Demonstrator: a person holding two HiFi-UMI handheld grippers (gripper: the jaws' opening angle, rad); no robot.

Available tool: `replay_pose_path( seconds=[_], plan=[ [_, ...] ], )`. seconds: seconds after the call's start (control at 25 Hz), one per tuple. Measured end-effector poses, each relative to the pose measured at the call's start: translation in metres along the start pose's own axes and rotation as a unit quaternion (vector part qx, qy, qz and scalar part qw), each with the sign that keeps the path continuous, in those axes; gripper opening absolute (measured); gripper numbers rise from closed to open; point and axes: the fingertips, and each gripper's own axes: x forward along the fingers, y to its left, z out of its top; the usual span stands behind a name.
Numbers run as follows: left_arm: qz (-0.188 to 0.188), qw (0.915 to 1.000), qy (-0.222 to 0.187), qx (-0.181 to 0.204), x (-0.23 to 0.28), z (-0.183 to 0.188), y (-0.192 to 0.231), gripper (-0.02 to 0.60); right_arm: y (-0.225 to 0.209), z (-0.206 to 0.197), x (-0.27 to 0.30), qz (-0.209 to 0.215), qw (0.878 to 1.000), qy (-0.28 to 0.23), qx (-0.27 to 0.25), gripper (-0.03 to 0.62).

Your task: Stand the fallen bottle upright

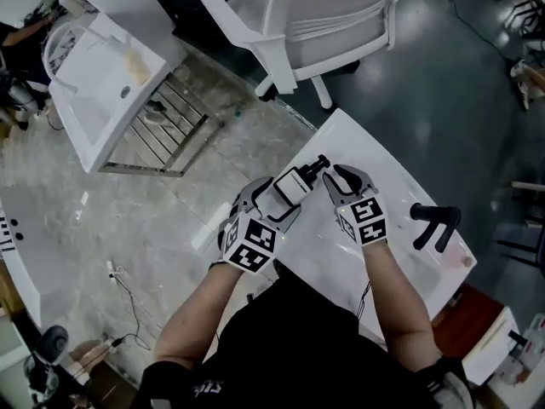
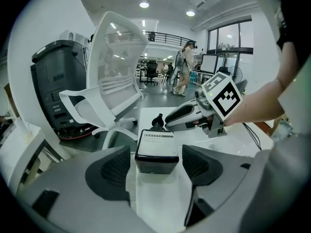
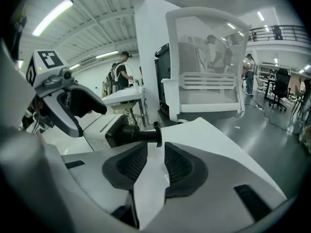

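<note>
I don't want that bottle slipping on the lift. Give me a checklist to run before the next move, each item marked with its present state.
1. Bottle lies on its side on the table: ok.
2. Left gripper open, straddling the bottle's base: ok.
3. Left pads pressing on the base: not ok, gaps on both sides.
4. Right gripper open: ok.
5. Pump head between the right jaws: not ok, just beyond the tips.
6. Bare table to stand it on: ok.

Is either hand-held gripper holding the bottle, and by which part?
Nothing is held. The bottle lies untouched inside the open left hand-held gripper; the right hand-held gripper stands open near its pump.
</note>
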Motion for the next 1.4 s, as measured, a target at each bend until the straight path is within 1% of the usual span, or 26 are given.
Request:
replay_pose_path(
  seconds=[0.2,0.4,0.44,0.56,0.64,0.8,0.96,1.2,1.4],
  plan=[
    [-0.013,0.9987,0.022,0.045,0.016,-0.004,-0.003,0.333,-0.001,-0.005,0.018,-0.006,0.999,0.019,-0.038,0.129],
    [-0.031,0.9971,0.037,0.059,0.027,-0.005,-0.003,0.345,-0.002,-0.005,0.027,0.0,0.999,0.025,-0.046,0.126],
    [-0.033,0.9967,0.038,0.064,0.027,-0.005,-0.003,0.347,-0.001,-0.006,0.029,0.002,0.998,0.027,-0.049,0.119],
    [-0.039,0.9946,0.041,0.087,0.028,-0.007,-0.005,0.347,-0.002,-0.004,0.031,0.004,0.998,0.023,-0.051,0.057],
    [-0.045,0.9933,0.043,0.098,0.027,-0.009,-0.005,0.347,-0.002,-0.003,0.032,0.006,0.999,0.02,-0.049,0.054],
    [-0.051,0.9921,0.043,0.106,0.024,-0.014,-0.006,0.347,0.001,-0.003,0.032,0.005,0.998,0.017,-0.055,0.054],
    [-0.053,0.9918,0.039,0.109,0.019,-0.017,-0.007,0.347,0.004,0.004,0.028,0.007,0.998,0.0,-0.054,0.054],
    [-0.052,0.9922,0.028,0.109,0.013,-0.023,-0.009,0.345,0.01,0.012,0.023,0.026,0.998,-0.03,-0.05,0.057],
    [-0.064,0.9917,0.031,0.107,0.011,-0.027,-0.011,0.34,0.012,0.017,0.018,0.034,0.997,-0.044,-0.046,0.051]
  ],
)
